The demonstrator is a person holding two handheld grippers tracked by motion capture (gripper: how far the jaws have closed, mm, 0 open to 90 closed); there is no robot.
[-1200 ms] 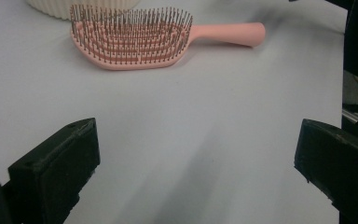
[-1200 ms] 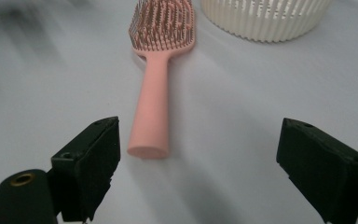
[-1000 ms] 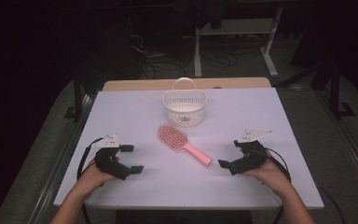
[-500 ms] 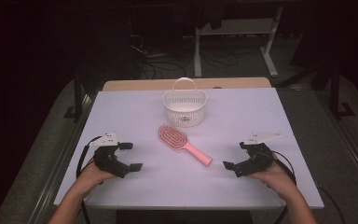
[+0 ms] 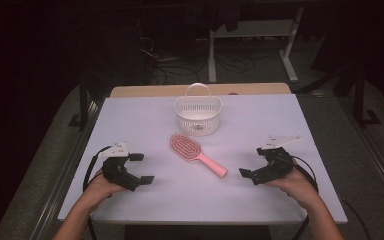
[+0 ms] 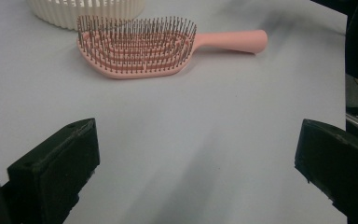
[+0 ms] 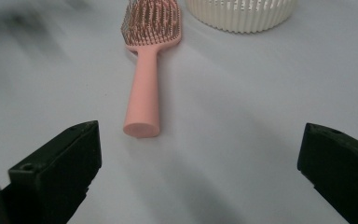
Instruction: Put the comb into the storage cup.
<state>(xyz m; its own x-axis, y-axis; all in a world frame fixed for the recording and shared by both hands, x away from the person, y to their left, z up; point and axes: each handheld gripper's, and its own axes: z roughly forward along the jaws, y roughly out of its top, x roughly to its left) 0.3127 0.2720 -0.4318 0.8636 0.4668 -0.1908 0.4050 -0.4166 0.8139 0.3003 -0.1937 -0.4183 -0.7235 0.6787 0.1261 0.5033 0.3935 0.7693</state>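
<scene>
Right tool [image 5: 254, 176] drifted outward, jaws apart.

In the left gripper view the white basket [image 6: 86, 11] at the upper left was cut off by the top edge, so just the foot of its ribbed wall showed. The right gripper view cropped the same basket [image 7: 242, 14] at the upper right, and the head of the pink hairbrush [image 7: 151, 21] ran off the top edge of the frame. The upper left of that view was blurred into grey streaks. In the high view, whatever lay inside the basket [image 5: 198, 120] was too small to tell, and the room beyond the table [image 5: 130, 115] was lost in darkness.
</scene>
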